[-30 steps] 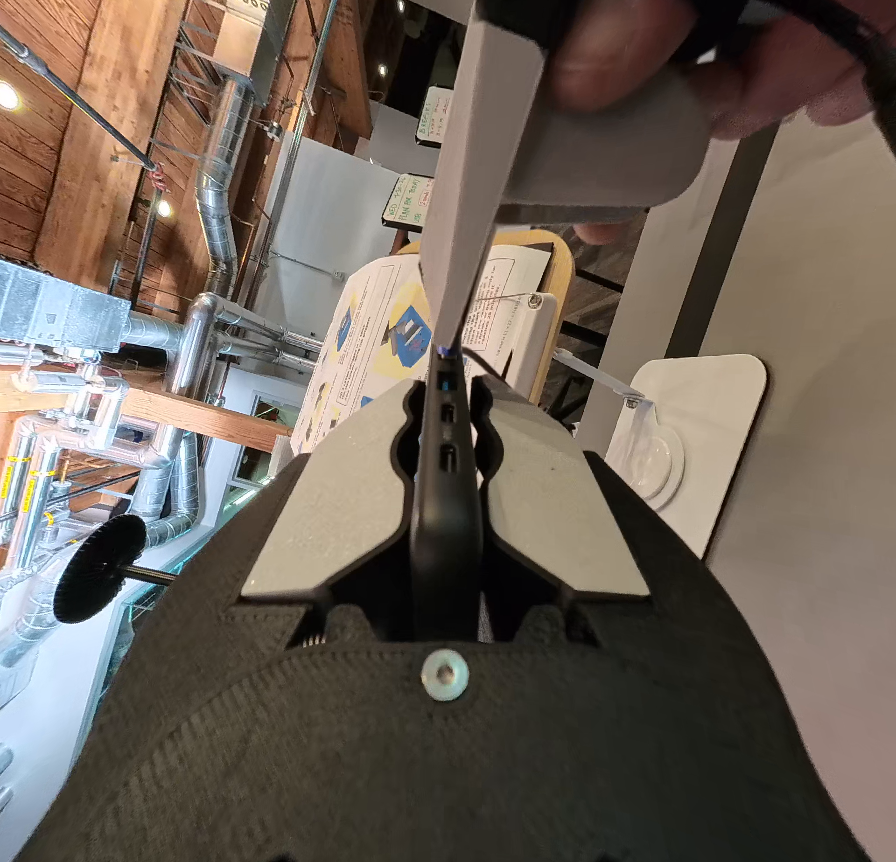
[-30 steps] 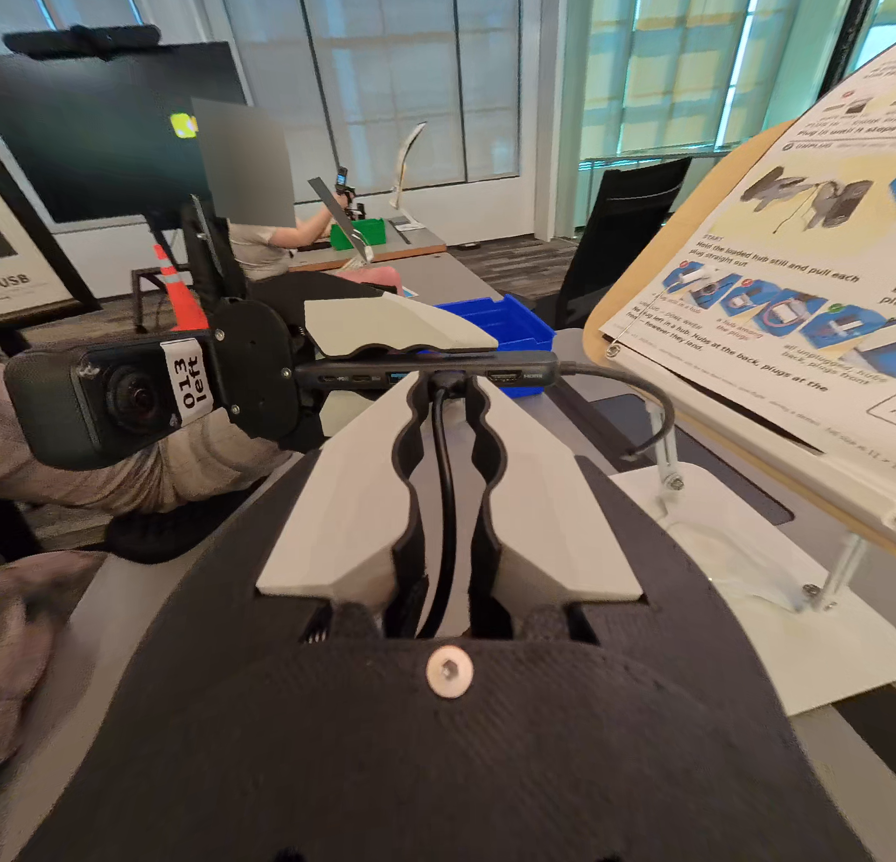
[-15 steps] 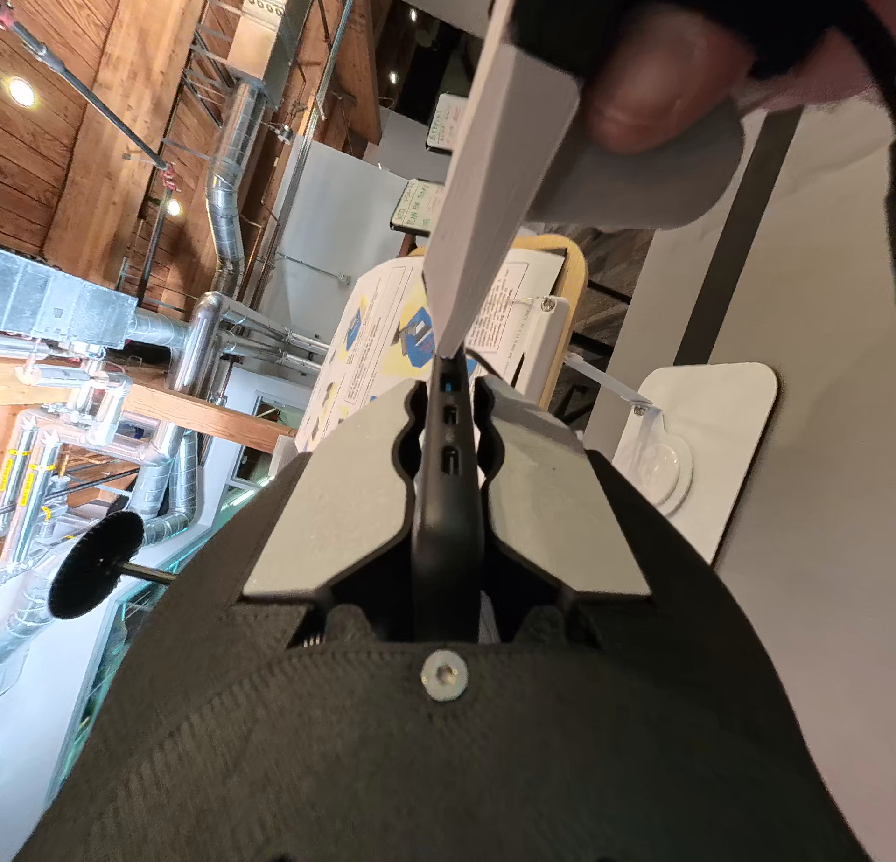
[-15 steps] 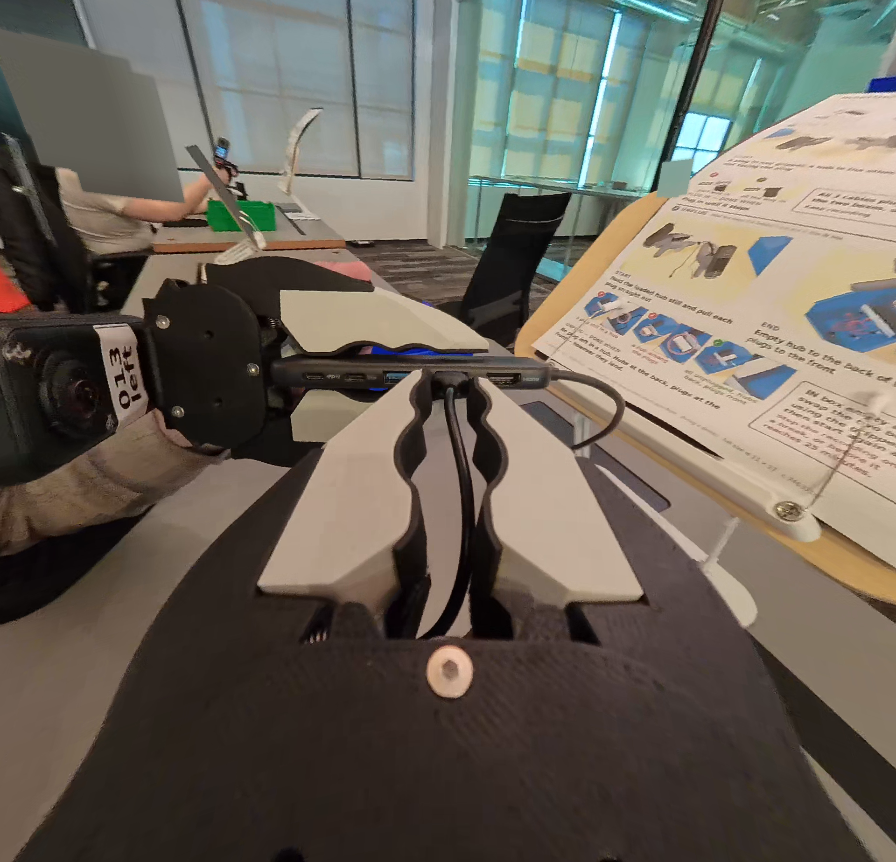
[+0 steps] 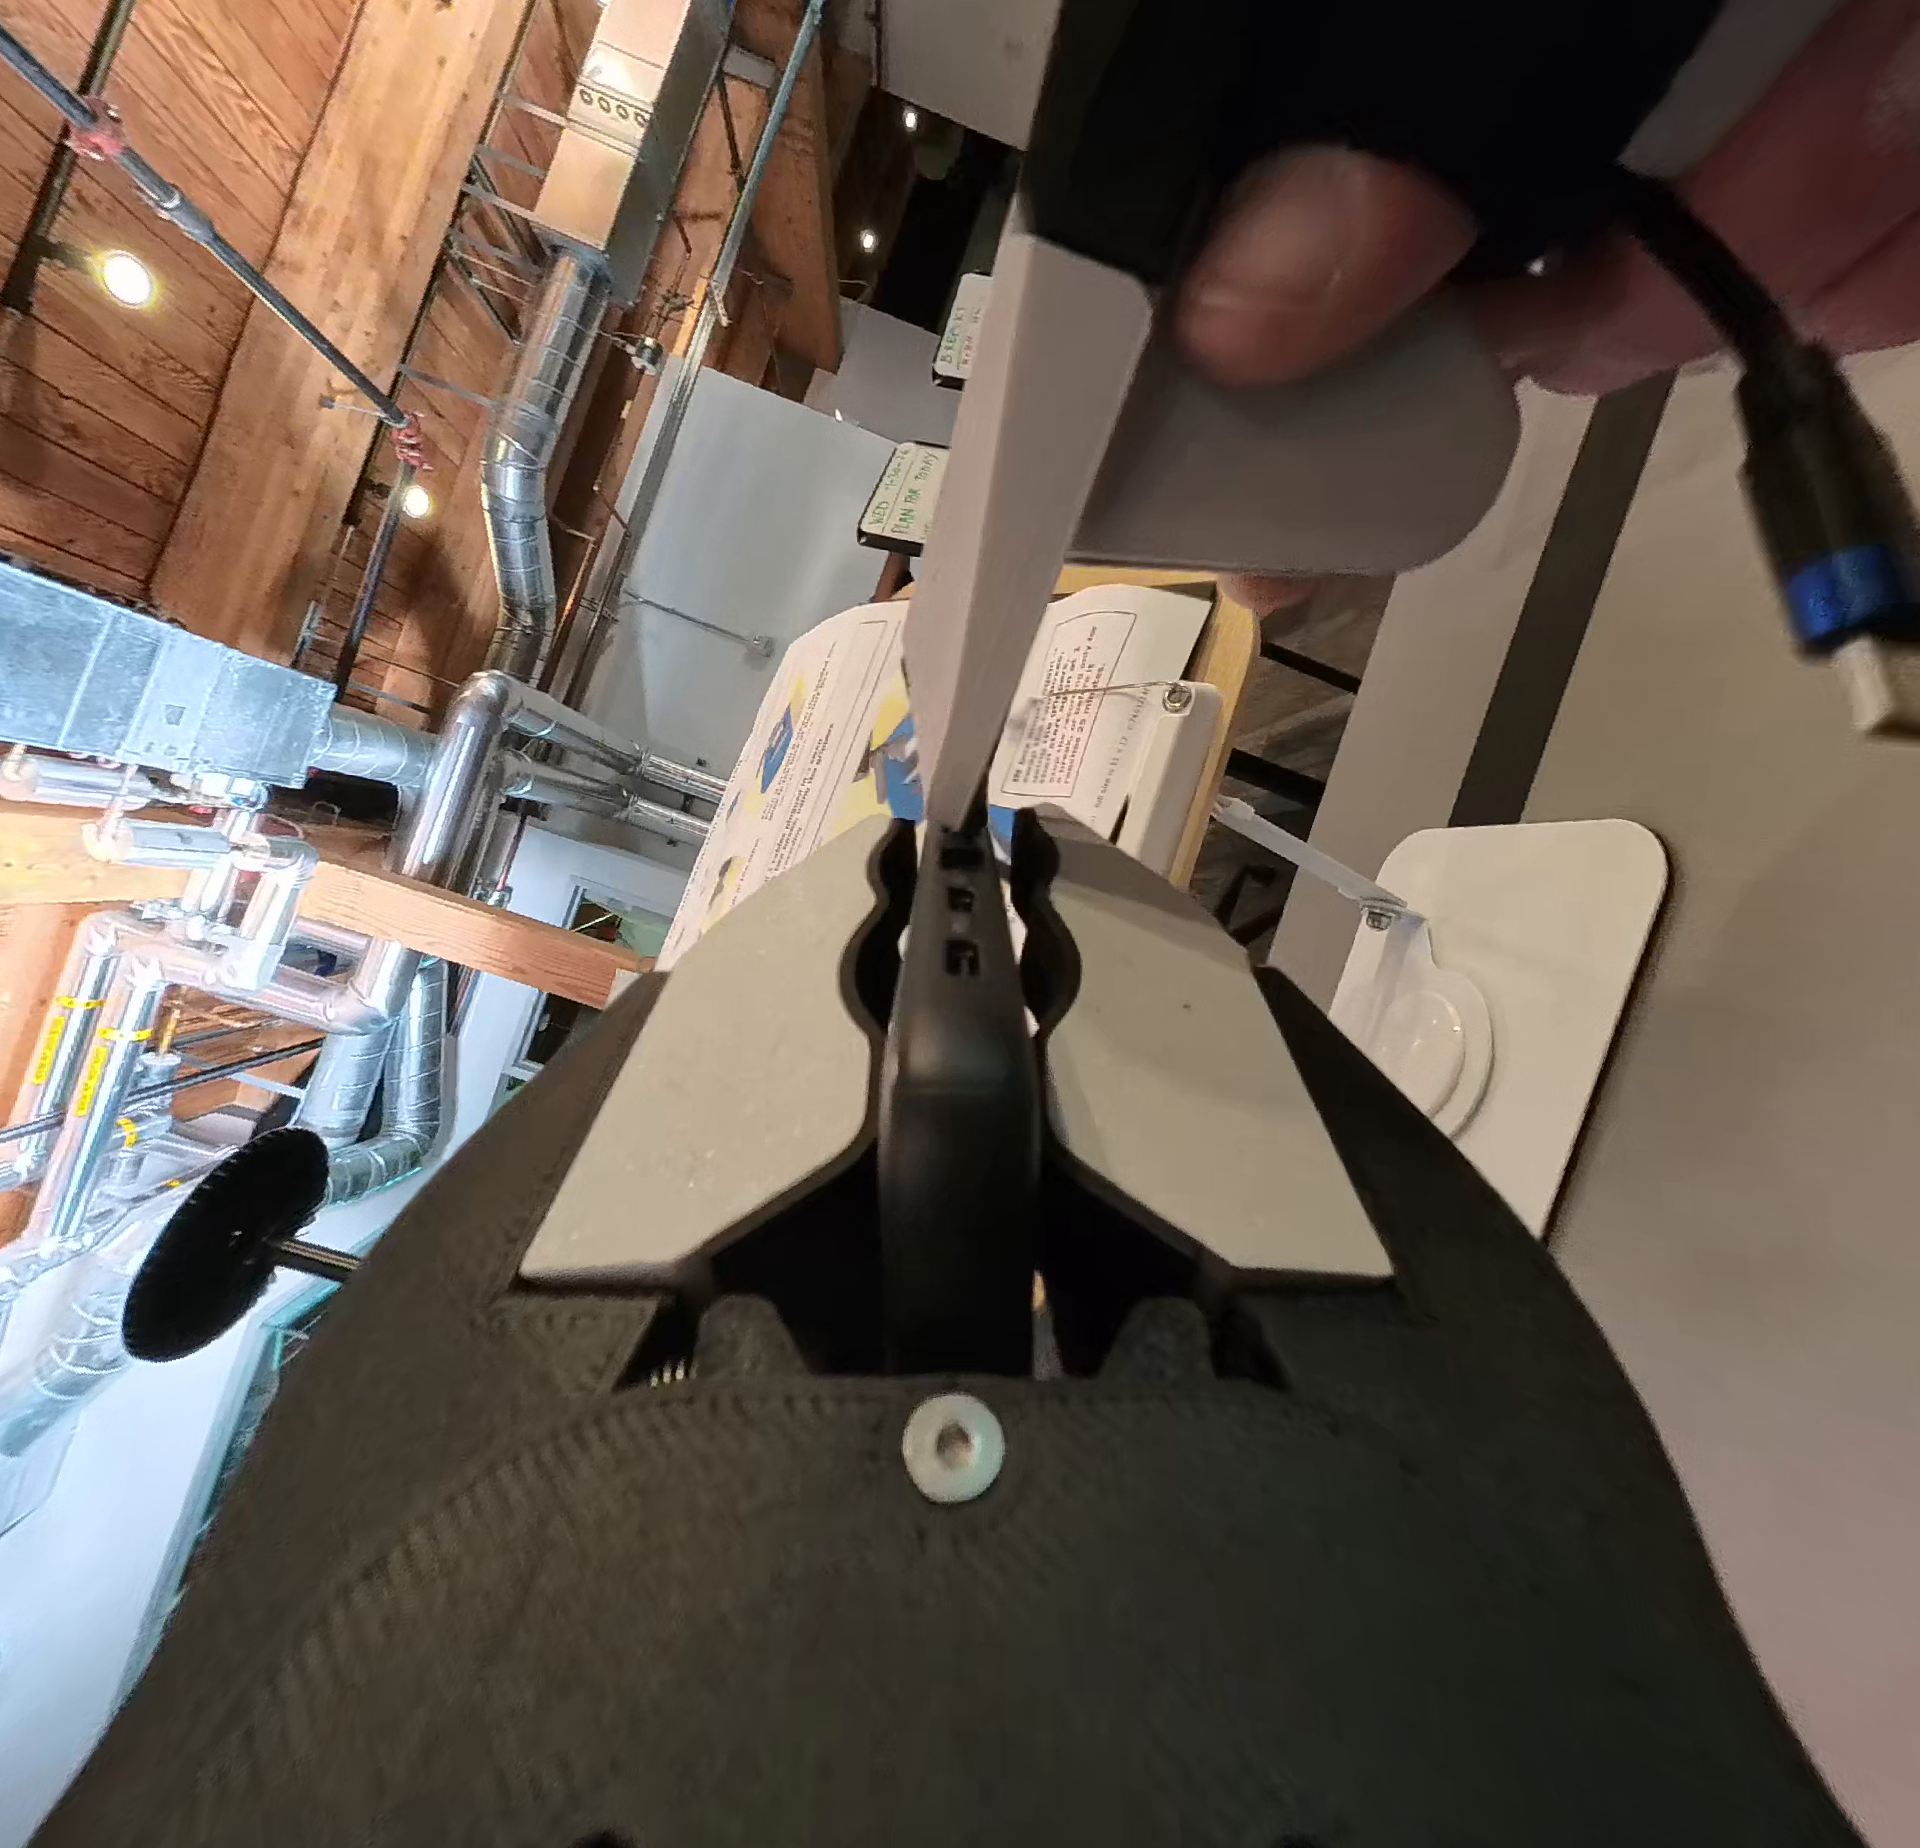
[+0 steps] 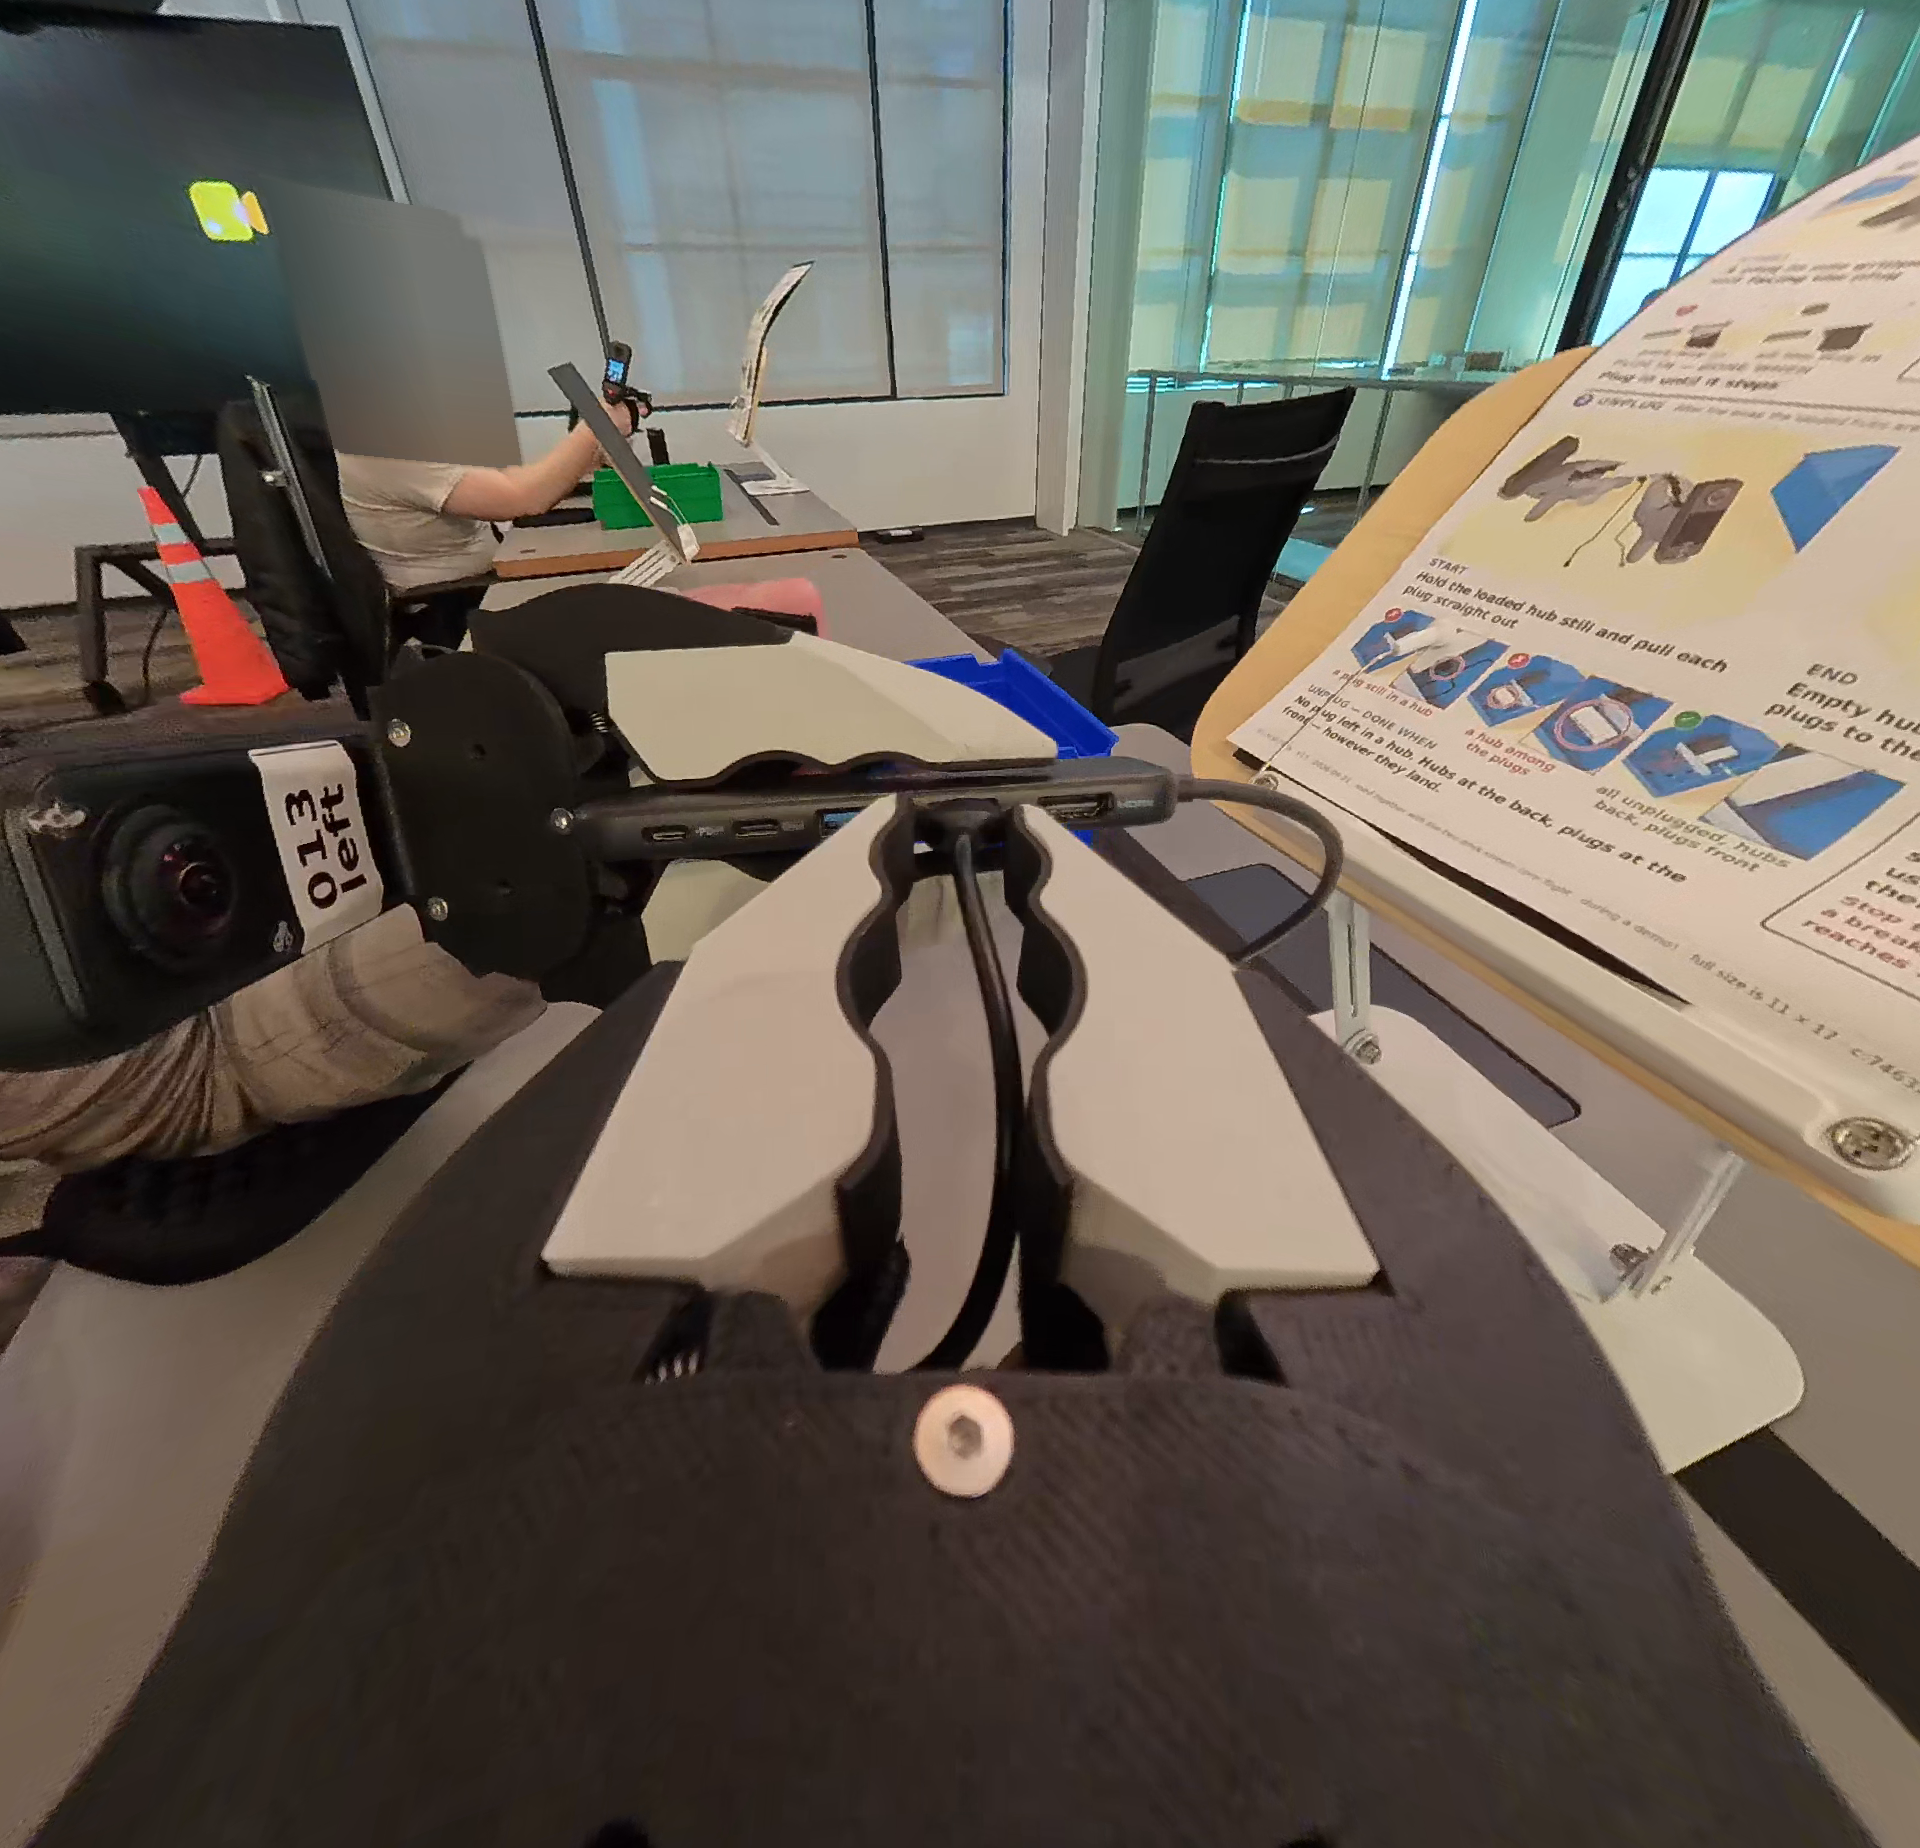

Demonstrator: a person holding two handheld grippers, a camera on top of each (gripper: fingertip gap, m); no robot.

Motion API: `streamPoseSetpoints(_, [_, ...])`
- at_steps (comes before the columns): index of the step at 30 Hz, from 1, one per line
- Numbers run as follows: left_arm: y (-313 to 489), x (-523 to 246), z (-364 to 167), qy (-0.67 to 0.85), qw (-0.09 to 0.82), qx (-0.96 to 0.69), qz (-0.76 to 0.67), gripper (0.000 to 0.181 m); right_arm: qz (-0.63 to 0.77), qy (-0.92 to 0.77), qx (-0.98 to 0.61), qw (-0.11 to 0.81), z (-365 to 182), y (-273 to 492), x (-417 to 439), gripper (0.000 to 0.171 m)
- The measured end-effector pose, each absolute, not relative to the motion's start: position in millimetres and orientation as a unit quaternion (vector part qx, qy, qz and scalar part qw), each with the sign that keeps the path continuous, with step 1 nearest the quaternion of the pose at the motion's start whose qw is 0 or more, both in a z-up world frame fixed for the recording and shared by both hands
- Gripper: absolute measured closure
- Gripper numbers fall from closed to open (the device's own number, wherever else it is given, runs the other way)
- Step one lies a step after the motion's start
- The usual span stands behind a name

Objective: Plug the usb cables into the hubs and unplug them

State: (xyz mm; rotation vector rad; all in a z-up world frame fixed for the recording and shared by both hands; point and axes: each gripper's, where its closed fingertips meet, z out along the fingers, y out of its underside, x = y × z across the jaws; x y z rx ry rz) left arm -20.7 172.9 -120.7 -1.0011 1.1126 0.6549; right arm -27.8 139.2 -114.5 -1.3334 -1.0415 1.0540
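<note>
My right tongs (image 6: pixel 961 822), at frame centre, pinch the black cable (image 6: pixel 992 1050) at its plug, seated in the hub (image 6: pixel 883 824). Beyond it my left tongs (image 5: pixel 961 848) clamp that dark hub end-on. A blue bin (image 6: pixel 1039 697) sits behind, an instruction board (image 6: pixel 1621 697) at right.

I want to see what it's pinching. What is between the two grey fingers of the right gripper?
In the right wrist view, a thin black cable runs between the right gripper's fingers; its plug meets the dark grey hub, held by the left gripper.
</note>
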Motion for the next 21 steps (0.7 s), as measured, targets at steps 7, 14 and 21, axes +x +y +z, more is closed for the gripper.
streamPoseSetpoints(7, [175.5,-22.2,-124.3,0.497,0.678,-0.456,0.292,0.162,0.378,-0.459,-0.558,0.579,-115.4,139.6,-26.7,0.159])
streamPoseSetpoints(14, [167.7,-19.1,-118.8,0.499,0.687,-0.447,0.281,0.162,0.501,-0.436,-0.536,0.521,-108.7,131.4,-23.1,0.159])
streamPoseSetpoints(21, [175.8,-24.9,-124.9,0.495,0.685,-0.463,0.268,0.162,0.315,-0.462,-0.55,0.62,-111.0,136.7,-25.5,0.16])
